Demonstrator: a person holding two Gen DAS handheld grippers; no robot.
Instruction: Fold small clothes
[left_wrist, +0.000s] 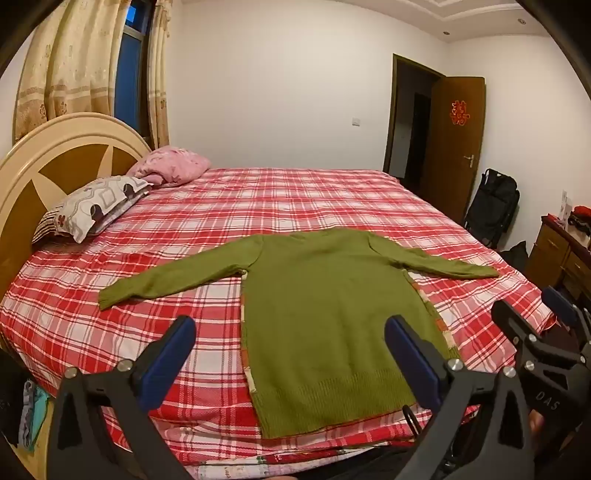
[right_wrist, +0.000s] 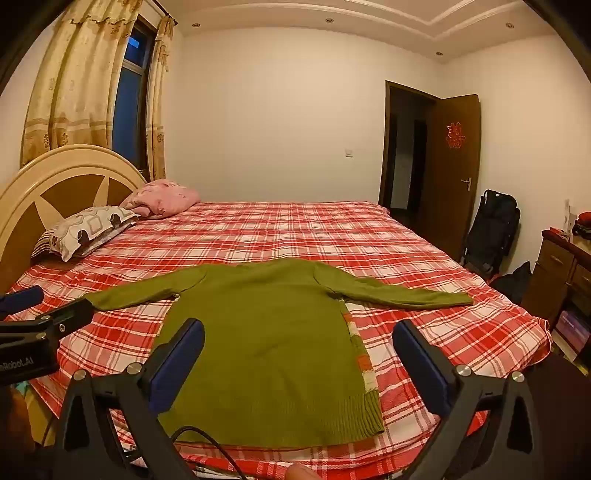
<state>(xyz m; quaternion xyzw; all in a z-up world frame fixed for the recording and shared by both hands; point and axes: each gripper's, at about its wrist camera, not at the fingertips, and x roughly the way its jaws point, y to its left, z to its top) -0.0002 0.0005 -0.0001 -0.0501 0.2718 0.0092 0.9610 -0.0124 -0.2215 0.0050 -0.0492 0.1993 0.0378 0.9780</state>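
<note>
A ribbed green knit sweater (left_wrist: 325, 325) lies flat, sleeves spread, on the red plaid bed (left_wrist: 332, 199). The left hand-held gripper (left_wrist: 291, 354) and right hand-held gripper (right_wrist: 299, 358) gape wide, empty.

Bed w/ red-white plaid sheet (left_wrist: 295, 206) fills mid-frame. Cream-brown headboard (left_wrist: 55, 166) at 9 o'clock, w/ a patterned pillow (left_wrist: 92, 206) against it and a pink bundle (left_wrist: 173, 166) just beside, toward 11. Yellow curtains (left_wrist: 70, 62) and a dark window (left_wrist: 129, 74) at 11. White wall w/ a switch (left_wrist: 355, 121) at 12. Brown door (left_wrist: 456, 147), open, w/ a red paper cutout (left_wrist: 459, 112), at 2. Black bag (left_wrist: 493, 203) and wooden dresser (left_wrist: 561, 251) at 3.
</note>
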